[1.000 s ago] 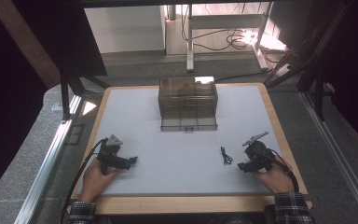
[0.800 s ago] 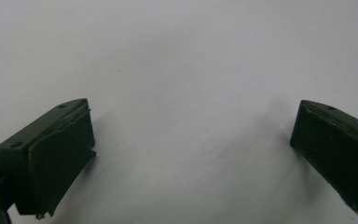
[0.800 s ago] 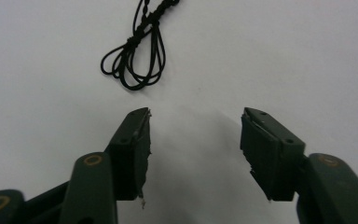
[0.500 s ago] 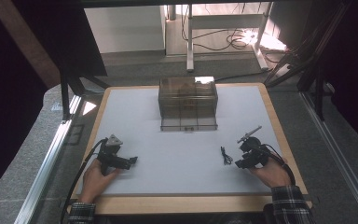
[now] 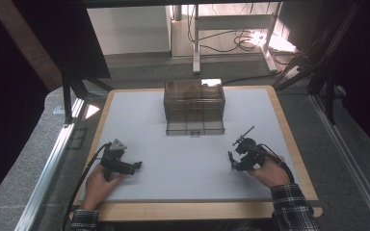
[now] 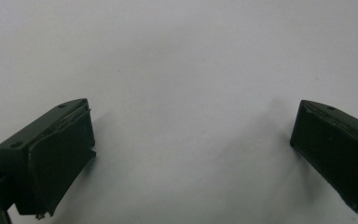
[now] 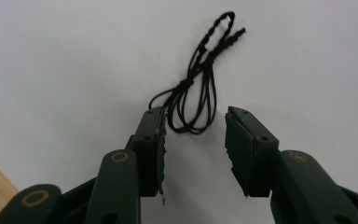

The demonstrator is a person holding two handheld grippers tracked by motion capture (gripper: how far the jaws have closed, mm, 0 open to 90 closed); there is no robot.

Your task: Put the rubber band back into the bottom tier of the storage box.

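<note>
A small black looped cord [image 7: 200, 74] lies on the white table, its loops just between and ahead of my right gripper's jaw tips. My right gripper [image 7: 193, 128] is open, jaws either side of the cord's near loops without clamping them. In the high view the right gripper [image 5: 233, 161] sits at the table's right front with the cord [image 5: 231, 159] at its tips. My left gripper [image 5: 136, 166] rests at the left front, and its jaws stand wide open [image 6: 191, 144] over bare white surface.
A brown translucent box [image 5: 194, 107] with compartments stands at the table's far middle. The white mat [image 5: 183, 154] is framed by a wooden edge [image 5: 188, 209]. Cables trail from both grippers toward the front.
My right gripper has moved left and slightly forward, closing in on the black cord until its tips straddle it. The left gripper has stayed put.
</note>
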